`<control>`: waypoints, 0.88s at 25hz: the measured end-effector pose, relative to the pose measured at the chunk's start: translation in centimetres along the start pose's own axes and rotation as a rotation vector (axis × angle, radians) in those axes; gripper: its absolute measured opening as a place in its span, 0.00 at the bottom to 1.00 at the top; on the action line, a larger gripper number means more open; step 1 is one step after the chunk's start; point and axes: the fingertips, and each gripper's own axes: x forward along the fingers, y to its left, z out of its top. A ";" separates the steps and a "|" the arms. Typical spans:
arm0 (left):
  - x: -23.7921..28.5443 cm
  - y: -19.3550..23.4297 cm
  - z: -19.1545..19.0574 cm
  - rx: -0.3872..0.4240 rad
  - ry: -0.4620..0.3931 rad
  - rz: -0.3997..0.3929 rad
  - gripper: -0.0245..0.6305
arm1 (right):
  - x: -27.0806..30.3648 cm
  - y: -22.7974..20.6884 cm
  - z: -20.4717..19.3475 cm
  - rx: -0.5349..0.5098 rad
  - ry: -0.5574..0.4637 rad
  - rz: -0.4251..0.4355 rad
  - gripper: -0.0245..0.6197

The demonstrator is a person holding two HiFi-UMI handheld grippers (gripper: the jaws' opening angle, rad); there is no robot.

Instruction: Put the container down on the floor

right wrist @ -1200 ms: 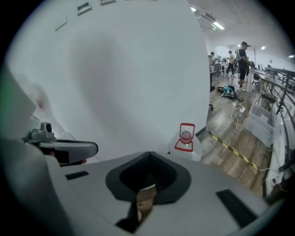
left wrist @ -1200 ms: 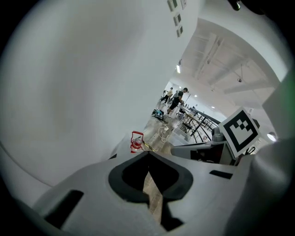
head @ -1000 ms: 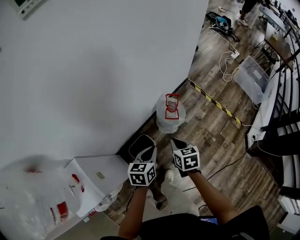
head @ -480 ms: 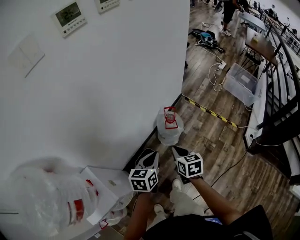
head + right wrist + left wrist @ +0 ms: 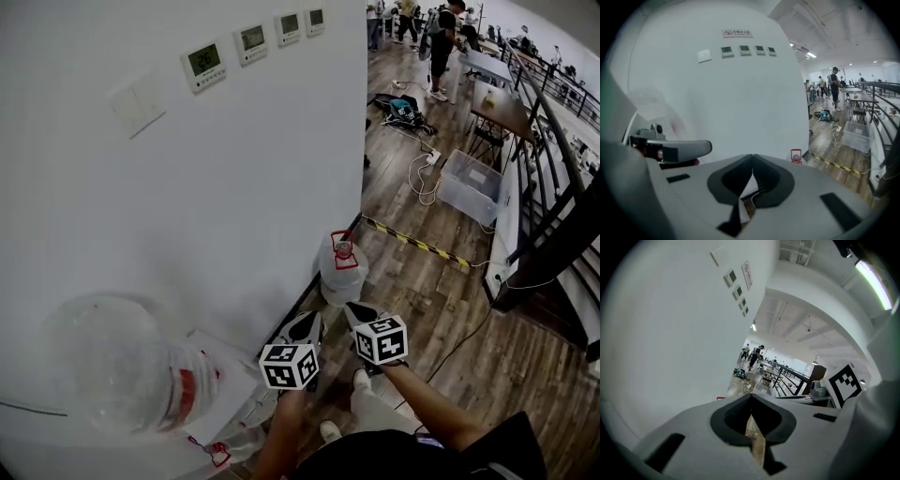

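- My left gripper [image 5: 305,328] shows in the head view low in the middle. In its own view the jaws are pressed together at the tips, with nothing between them.
- My right gripper [image 5: 360,315] is just beside it, marker cubes almost level with each other. Its jaws are closed too and pinch nothing.
- The container [image 5: 342,270], a clear water jug with a red handle on its cap, stands upright on the wooden floor [image 5: 441,309]. It sits close against the foot of the white wall [image 5: 187,206].
- The container is beyond both grippers and apart from them; neither touches it.
- From the right gripper view I see only the red top of the container, just past the jaw tips.
- A second clear jug [image 5: 117,375] with red near its neck fills the lower left of the head view, blurred.
- A strip of yellow-and-black tape [image 5: 412,242] runs across the floor beyond the container.
- Further off are a clear plastic box [image 5: 472,186] and loose cables [image 5: 419,178].
- A row of wall controllers [image 5: 204,62] hangs high on the wall.
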 end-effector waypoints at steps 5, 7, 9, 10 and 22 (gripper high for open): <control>-3.7 -1.8 1.8 0.049 -0.048 -0.039 0.06 | -3.4 2.5 1.9 -0.015 -0.080 -0.027 0.09; -5.3 -2.4 2.6 0.065 -0.072 -0.051 0.06 | -4.7 3.4 2.6 -0.020 -0.114 -0.039 0.09; -6.9 -3.0 3.3 0.077 -0.095 -0.062 0.06 | -5.9 4.6 3.1 -0.029 -0.147 -0.043 0.09; -7.7 -3.2 3.5 0.083 -0.105 -0.066 0.06 | -6.5 5.2 3.2 -0.033 -0.162 -0.042 0.09; -14.7 -5.4 4.3 0.144 -0.174 -0.098 0.06 | -11.1 11.0 3.3 -0.081 -0.225 -0.004 0.09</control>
